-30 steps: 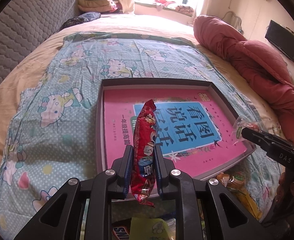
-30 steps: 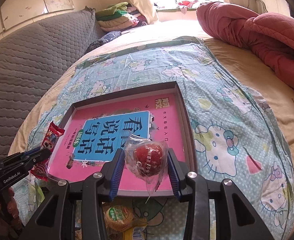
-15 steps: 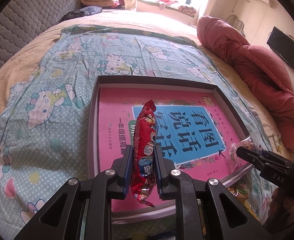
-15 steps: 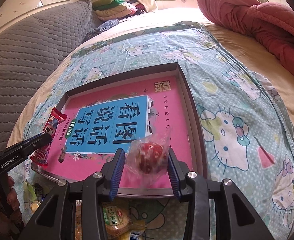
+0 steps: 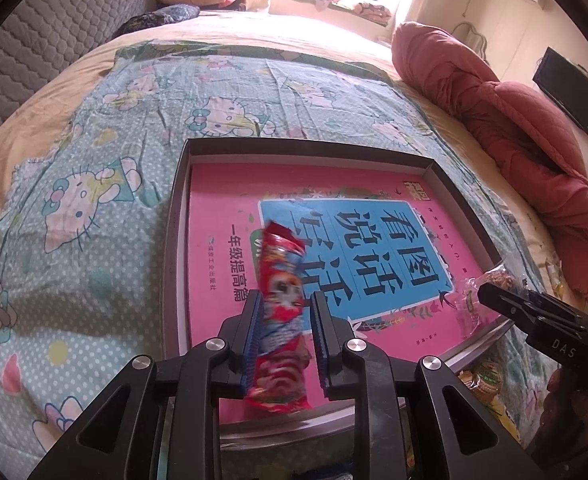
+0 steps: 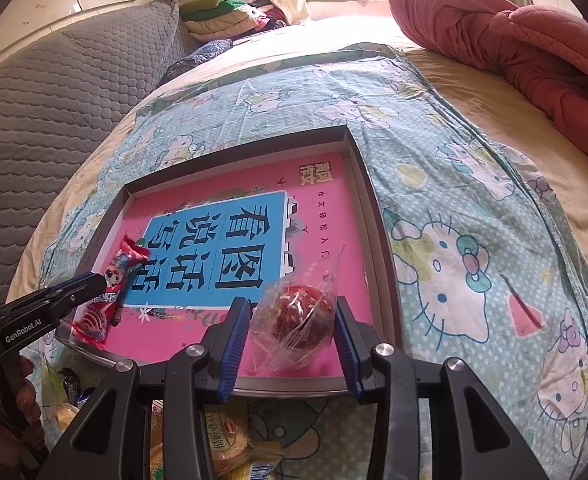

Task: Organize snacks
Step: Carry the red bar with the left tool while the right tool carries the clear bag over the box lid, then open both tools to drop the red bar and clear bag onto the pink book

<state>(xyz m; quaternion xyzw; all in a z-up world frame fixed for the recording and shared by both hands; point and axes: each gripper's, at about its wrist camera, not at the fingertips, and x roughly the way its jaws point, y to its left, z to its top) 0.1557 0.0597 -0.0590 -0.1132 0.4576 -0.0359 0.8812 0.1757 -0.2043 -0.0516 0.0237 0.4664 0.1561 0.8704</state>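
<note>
Two snacks: one in each of my grippers, both over the tray's near edge.
Left gripper (image 5: pixel 286 334): jaws opening, the red packet (image 5: pixel 280 316) blurred and slipping between the pads, near the tray's near-left corner.
Right gripper (image 6: pixel 292 322): clamped on the clear-wrapped red ball (image 6: pixel 298 312), awaiting its turn by the near-right corner.
Tray (image 6: pixel 377 248): shallow walls keep snacks gathered.

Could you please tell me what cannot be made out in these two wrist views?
- Red packet, left view: print blurred; the left tool is opening around it.
- Loose snacks, right view: mostly hidden behind the right tool and cut by the bottom edge.
- Wrapped ball: its label is unreadable through crinkled film.
- Tray near rim: covered by both tools.
</note>
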